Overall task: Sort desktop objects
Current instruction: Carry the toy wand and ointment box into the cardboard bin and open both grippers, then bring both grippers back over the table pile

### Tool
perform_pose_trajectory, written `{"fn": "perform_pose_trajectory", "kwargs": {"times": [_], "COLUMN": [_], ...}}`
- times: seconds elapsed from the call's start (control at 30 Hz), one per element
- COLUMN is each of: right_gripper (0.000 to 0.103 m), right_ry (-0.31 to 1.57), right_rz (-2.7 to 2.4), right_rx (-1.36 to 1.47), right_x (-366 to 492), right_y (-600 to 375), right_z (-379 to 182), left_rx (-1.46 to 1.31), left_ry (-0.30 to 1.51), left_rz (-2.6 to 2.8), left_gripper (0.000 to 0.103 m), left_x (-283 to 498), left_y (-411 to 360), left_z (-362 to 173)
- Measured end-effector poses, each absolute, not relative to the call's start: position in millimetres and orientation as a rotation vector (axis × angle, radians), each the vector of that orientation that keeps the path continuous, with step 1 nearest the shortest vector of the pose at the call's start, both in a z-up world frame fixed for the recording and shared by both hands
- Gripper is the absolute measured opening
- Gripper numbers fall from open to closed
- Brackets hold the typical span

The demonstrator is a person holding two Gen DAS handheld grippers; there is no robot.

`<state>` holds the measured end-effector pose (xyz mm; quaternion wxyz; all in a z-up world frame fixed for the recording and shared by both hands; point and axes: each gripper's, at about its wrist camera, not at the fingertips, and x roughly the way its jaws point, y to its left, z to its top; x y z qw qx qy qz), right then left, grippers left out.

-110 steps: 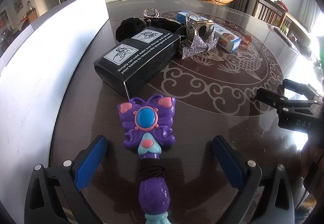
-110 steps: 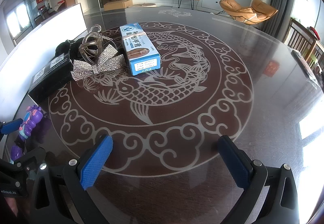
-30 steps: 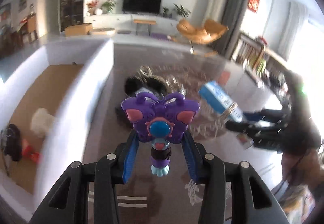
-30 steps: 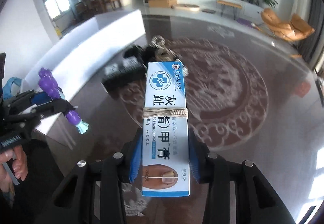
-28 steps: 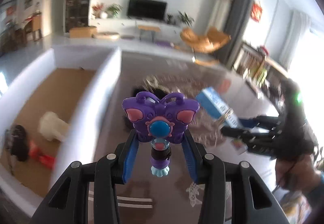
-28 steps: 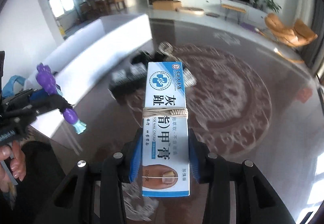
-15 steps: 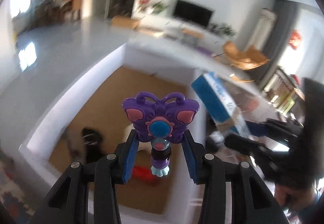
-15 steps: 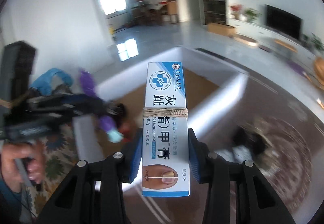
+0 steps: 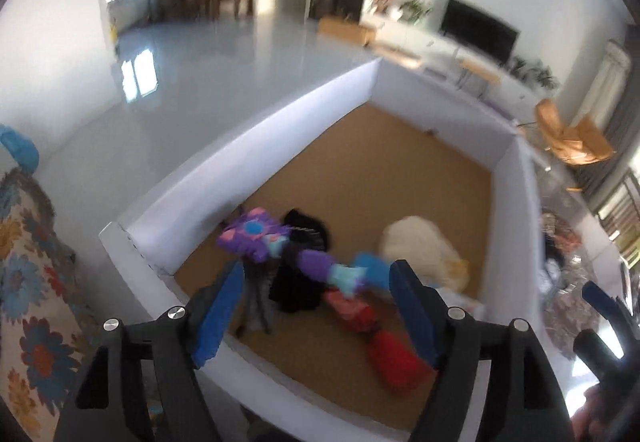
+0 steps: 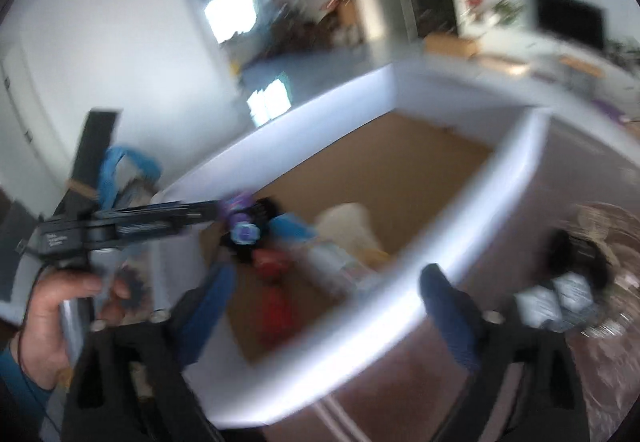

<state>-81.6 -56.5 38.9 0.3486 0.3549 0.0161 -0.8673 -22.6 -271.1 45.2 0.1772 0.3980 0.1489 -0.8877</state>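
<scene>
My left gripper (image 9: 316, 306) is open above the near corner of the white box (image 9: 256, 130). The purple butterfly wand (image 9: 280, 248) is free of the fingers and lies tilted over the things inside the box; it also shows blurred in the right wrist view (image 10: 242, 220). My right gripper (image 10: 324, 306) is open and empty above the box's near rim (image 10: 400, 274). A blue shape (image 9: 370, 270) beside the wand's handle may be the blue medicine carton, too blurred to tell. The left gripper (image 10: 216, 212) appears in the right wrist view, over the box.
Inside the box lie a black fabric item (image 9: 306, 232), a cream fluffy item (image 9: 418, 246) and red items (image 9: 394, 356). The dark table (image 10: 560, 178) with the black box (image 10: 568, 294) and sparkly items (image 9: 560, 238) is to the right. A flowered chair (image 9: 28, 274) is at left.
Both grippers have opened over the white box. The wand has dropped out of my left gripper into the box, and the blue carton has left my right gripper.
</scene>
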Motion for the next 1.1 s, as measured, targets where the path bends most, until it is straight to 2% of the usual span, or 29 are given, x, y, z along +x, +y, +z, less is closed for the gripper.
{"fn": "perform_pose_trajectory", "kwargs": {"times": [0.1, 0.27, 0.33, 0.4, 0.5, 0.6, 0.73, 0.87, 1.1], "right_gripper": [0.103, 0.103, 0.103, 0.103, 0.103, 0.103, 0.103, 0.103, 0.103], "right_ry": [0.121, 0.325, 0.344, 0.219, 0.106, 0.099, 0.097, 0.079, 0.084], "right_rz": [-2.418, -2.603, -2.619, -2.620, -2.670, -2.697, -2.697, -2.703, -2.708], "right_rx": [0.954, 1.282, 1.386, 1.401, 1.414, 1.422, 1.421, 1.422, 1.423], "right_x": [-65, -72, -79, -77, -77, -80, -83, -78, -74], "right_y": [14, 132, 157, 184, 208, 209, 209, 207, 207], "right_z": [12, -56, -69, -73, -67, -65, -63, -72, -75], "left_rx": [1.089, 1.142, 1.232, 1.349, 1.523, 1.648, 1.666, 1.641, 1.570], "left_ry": [0.371, 0.253, 0.188, 0.125, 0.021, -0.047, -0.070, -0.015, -0.176], "left_rz": [-2.663, -3.001, -3.079, -3.100, -3.053, -2.966, -2.932, -2.954, -2.978], "left_gripper": [0.078, 0.103, 0.103, 0.103, 0.103, 0.103, 0.103, 0.103, 0.103], "left_x": [-12, -20, -35, -51, -75, -88, -98, -99, -88], "left_y": [-226, -117, -70, -33, 13, 45, 66, 66, 69], "left_z": [64, 92, 84, 68, 23, -21, -48, -62, -69]}}
